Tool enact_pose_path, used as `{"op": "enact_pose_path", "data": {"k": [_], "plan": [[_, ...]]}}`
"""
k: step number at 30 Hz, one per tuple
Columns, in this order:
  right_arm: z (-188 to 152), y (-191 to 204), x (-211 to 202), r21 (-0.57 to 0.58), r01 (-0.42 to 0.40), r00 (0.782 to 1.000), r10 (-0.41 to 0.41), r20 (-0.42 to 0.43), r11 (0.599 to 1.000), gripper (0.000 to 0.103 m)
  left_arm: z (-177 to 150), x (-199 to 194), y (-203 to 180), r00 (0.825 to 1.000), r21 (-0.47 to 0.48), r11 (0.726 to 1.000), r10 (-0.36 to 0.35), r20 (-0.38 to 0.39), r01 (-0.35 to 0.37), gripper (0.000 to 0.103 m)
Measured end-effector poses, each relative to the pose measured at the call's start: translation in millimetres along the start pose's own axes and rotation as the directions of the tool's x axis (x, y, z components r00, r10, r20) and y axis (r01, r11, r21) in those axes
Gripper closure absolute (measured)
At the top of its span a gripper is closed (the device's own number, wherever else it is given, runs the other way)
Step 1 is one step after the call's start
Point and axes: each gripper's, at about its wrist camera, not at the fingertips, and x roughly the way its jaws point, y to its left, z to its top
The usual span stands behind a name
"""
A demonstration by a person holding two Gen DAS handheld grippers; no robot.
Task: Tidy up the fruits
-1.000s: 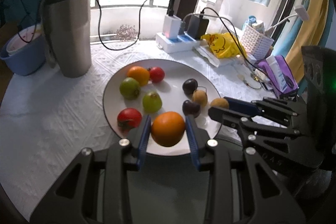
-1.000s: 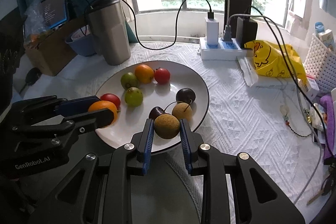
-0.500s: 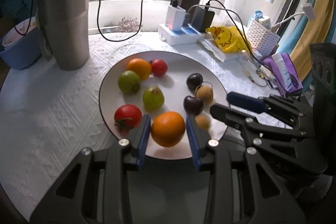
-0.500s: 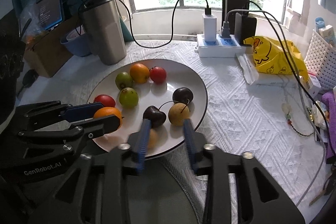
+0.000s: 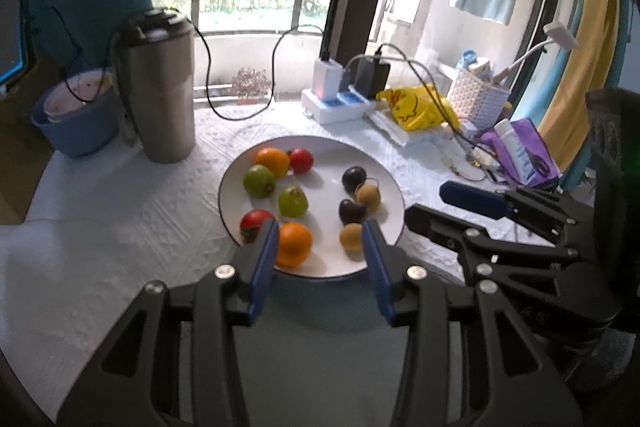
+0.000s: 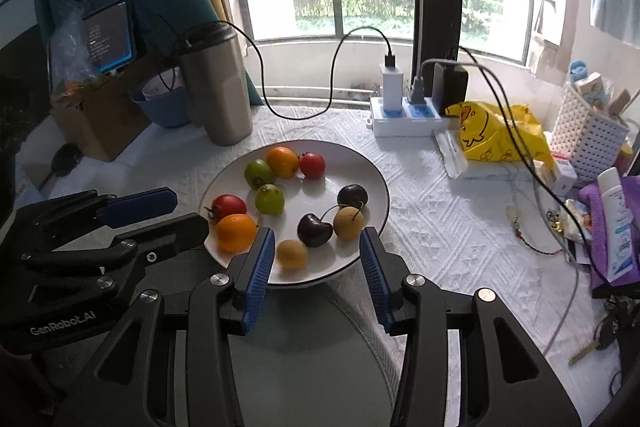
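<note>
A white plate (image 5: 326, 153) holds two oranges, two green fruits and two red tomatoes on its left half, and two dark cherries and two brown longans on its right half. My left gripper (image 5: 320, 259) hovers over the plate's near rim, jaws opening. The near orange (image 5: 294, 245) lies on the plate just inside the left finger, with no pad pressing on it. My right gripper (image 6: 316, 267) is also over the near rim, jaws opening. A small yellow-brown longan (image 6: 292, 254) rests on the plate between them, untouched. Each gripper shows in the other's view.
A steel tumbler (image 5: 156, 91) and a blue bowl (image 5: 72, 123) stand at the back left. A power strip (image 5: 336, 107) with chargers and cables, a yellow bag (image 5: 420, 107), a white basket (image 5: 476, 99) and a purple pouch (image 5: 520, 155) crowd the back right.
Both grippers opened, letting go of the orange and the longan, which now lie on the plate's near part. Both grippers drew back and up from the plate.
</note>
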Motion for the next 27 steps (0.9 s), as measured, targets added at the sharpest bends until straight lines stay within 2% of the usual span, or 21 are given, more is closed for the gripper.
{"op": "enact_pose_path", "data": {"k": [13,15,17,19,25,27], "plan": [[-4.2,21.7,-53.4,-0.025,0.040,0.997,-0.039,0.074,0.999,0.056,-8.3,-57.2,-11.0,0.994,0.018,1.000,0.019,0.103,-0.021,0.057],[-4.8,25.5,-61.5,-0.029,0.046,0.995,-0.043,0.087,0.999,0.056,-9.4,-65.5,-11.0,0.993,0.017,0.999,0.028,0.118,-0.030,0.050],[-4.9,29.7,-70.5,-0.034,0.053,0.994,-0.049,0.101,0.998,0.056,-11.4,-75.3,-10.1,0.991,0.012,1.000,0.024,0.135,-0.026,0.028],[-5.2,35.3,-79.7,-0.039,0.060,0.992,-0.055,0.117,0.997,0.056,-12.8,-84.9,-11.3,0.988,0.016,0.999,0.028,0.150,-0.030,0.024],[-5.9,50.5,-104.0,-0.048,0.080,0.986,-0.072,0.153,0.996,0.055,-17.8,-108.6,-14.4,0.981,0.024,0.998,0.059,0.185,-0.065,0.023],[-6.4,55.2,-111.9,-0.051,0.085,0.984,-0.076,0.162,0.995,0.046,-19.2,-117.8,-14.8,0.977,0.023,0.997,0.064,0.201,-0.070,0.022]]}}
